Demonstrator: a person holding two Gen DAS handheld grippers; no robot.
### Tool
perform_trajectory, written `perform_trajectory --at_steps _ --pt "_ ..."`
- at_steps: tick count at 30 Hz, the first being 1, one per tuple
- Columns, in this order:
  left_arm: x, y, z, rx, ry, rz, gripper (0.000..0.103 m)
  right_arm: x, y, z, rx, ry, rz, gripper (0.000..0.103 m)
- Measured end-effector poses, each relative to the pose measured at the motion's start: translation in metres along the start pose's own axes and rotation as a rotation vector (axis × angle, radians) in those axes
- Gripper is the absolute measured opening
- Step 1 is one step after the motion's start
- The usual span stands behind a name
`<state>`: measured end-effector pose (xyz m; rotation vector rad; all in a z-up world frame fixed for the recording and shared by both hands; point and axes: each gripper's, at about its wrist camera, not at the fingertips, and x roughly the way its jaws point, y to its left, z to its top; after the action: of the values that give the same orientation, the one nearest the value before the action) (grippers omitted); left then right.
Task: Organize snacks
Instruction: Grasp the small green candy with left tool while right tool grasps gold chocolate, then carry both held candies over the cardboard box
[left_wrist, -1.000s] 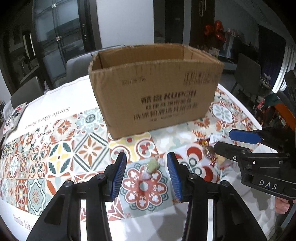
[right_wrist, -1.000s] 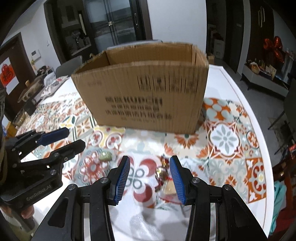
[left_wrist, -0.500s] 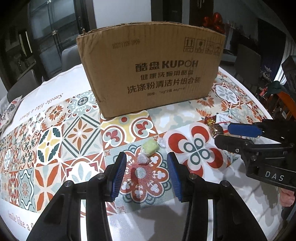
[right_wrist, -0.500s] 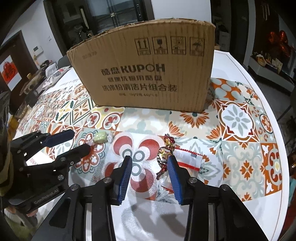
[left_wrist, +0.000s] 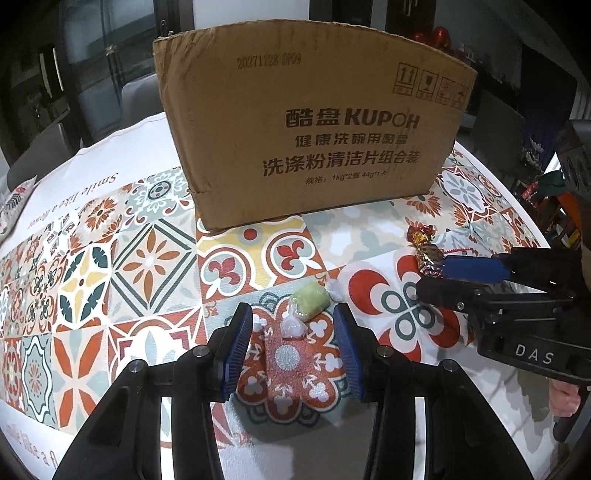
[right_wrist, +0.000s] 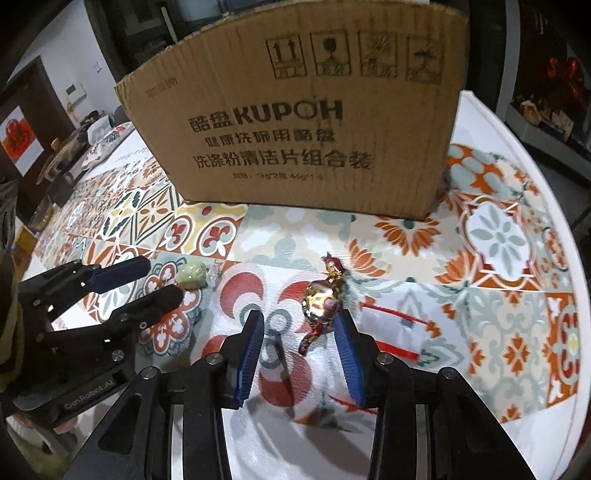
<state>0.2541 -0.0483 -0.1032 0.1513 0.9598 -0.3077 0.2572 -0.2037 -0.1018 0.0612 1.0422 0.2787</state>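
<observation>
Brown corrugated cardboard box (left_wrist: 314, 136) printed KUPOH stands on the tile-patterned tablecloth (left_wrist: 110, 266). Just in front of it, the left gripper (left_wrist: 293, 321) hangs spread wide over a pale green candy (left_wrist: 308, 304) in clear twist wrap, whose near twisted end lies between the blue pads. The right gripper (right_wrist: 300, 325) is also parted, its pads flanking a gold foil candy (right_wrist: 323, 301) on the cloth; a white and red sachet (right_wrist: 391, 332) lies just beside that.

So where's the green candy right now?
The green candy lies on the tablecloth just ahead of the open left gripper, in front of the box; the gold candy sits to its right.
</observation>
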Motion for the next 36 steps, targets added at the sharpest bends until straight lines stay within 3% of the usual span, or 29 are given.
perform_trajectory --at_steps 10,16,21,36 --pt "0.018 0.002 0.005 -0.002 0.005 -0.009 0.044 0.007 -0.001 0.01 0.01 -0.015 -0.017 0.037" --pt "0.023 0.002 0.006 -0.013 0.021 -0.033 0.026 0.012 -0.002 0.014 0.021 -0.016 -0.022 0.037" --pt "0.023 -0.003 0.005 -0.003 0.021 -0.035 0.026 0.014 -0.003 0.014 0.015 -0.017 -0.03 0.024" --pt "-0.008 -0.011 0.012 -0.009 -0.042 -0.032 0.026 -0.019 0.003 0.012 0.022 -0.093 -0.007 0.022"
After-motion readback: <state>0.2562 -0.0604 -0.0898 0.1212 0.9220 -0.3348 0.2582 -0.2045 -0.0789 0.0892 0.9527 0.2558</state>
